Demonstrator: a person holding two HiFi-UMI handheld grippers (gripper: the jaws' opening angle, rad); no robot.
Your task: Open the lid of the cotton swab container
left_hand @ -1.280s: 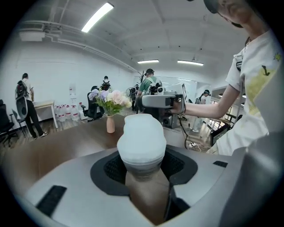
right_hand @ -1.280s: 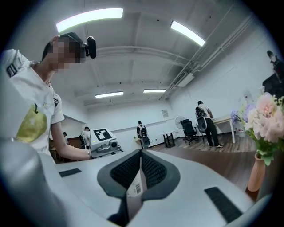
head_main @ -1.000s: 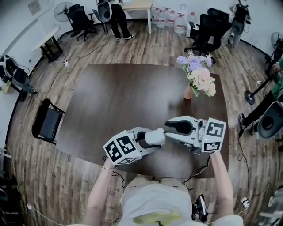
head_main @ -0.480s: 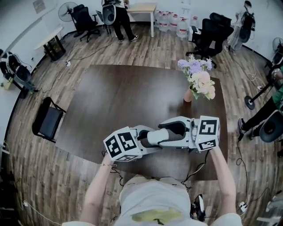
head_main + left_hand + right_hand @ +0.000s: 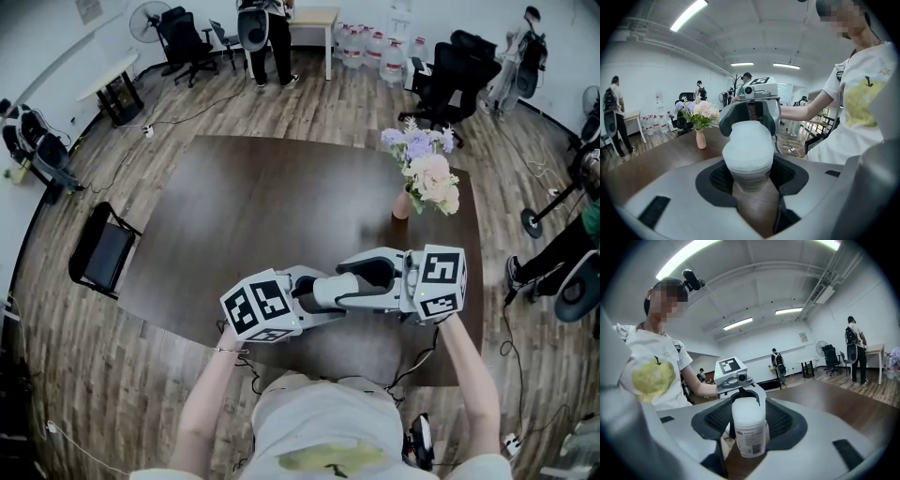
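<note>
Dark wooden worktop [image 5: 253, 206] fills the middle of a wood-floored room. Near its near edge, your left gripper [image 5: 750, 174] has its fingers pinching the cotton swab container [image 5: 747, 145], which stands upright with its white lid [image 5: 748, 411] on. From the right, your right gripper [image 5: 750, 427] has its fingers closing around the same container, a gap showing at each side. Farther right sits a vase of flowers [image 5: 401, 202].
</note>
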